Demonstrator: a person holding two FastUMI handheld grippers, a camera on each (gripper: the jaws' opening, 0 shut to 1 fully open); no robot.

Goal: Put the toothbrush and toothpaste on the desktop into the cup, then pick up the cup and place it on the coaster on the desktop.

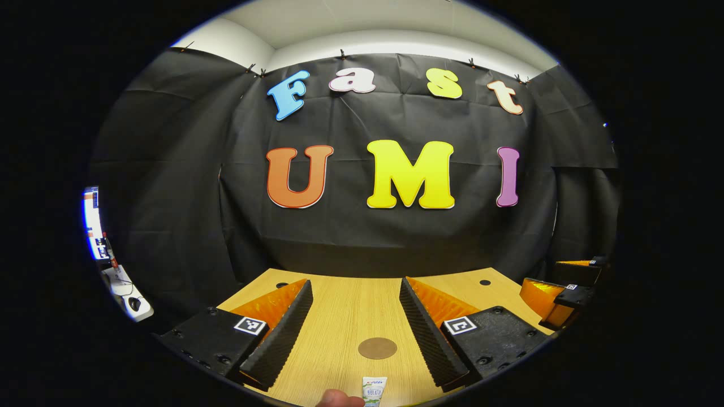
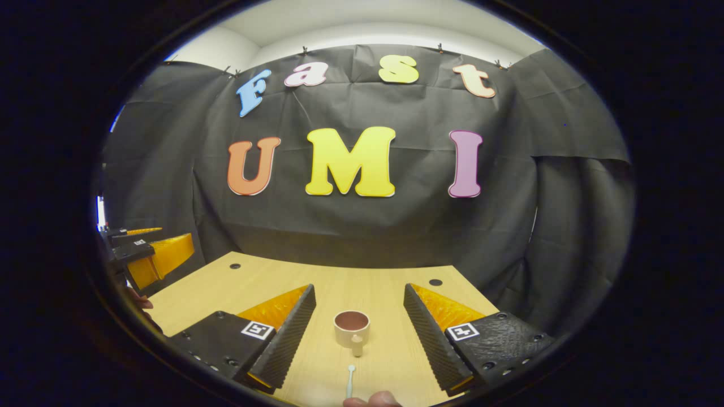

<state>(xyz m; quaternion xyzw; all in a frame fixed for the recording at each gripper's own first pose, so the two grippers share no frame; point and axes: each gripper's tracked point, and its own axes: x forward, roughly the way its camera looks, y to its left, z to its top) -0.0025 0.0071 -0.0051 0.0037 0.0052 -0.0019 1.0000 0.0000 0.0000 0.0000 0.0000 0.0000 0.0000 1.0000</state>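
Left gripper view: left hand-held gripper (image 1: 356,333) hovering over the wooden surface (image 1: 339,305), jaws wide and holding nothing, likely lining up on a first pick. Coaster (image 1: 377,348), a flat brown disc, lying between its fingers, kept bare for the cup. Toothpaste (image 1: 374,391), a small white tube with green print, lying just nearer than the coaster, at the bottom edge.

Right gripper view: right hand-held gripper (image 2: 357,333) likewise wide and holding nothing. Cup (image 2: 351,328), cream with brown interior, standing upright between its fingers, handle facing the camera, mouth open for loading. Toothbrush (image 2: 350,381), thin and pale, lying just nearer than the cup.
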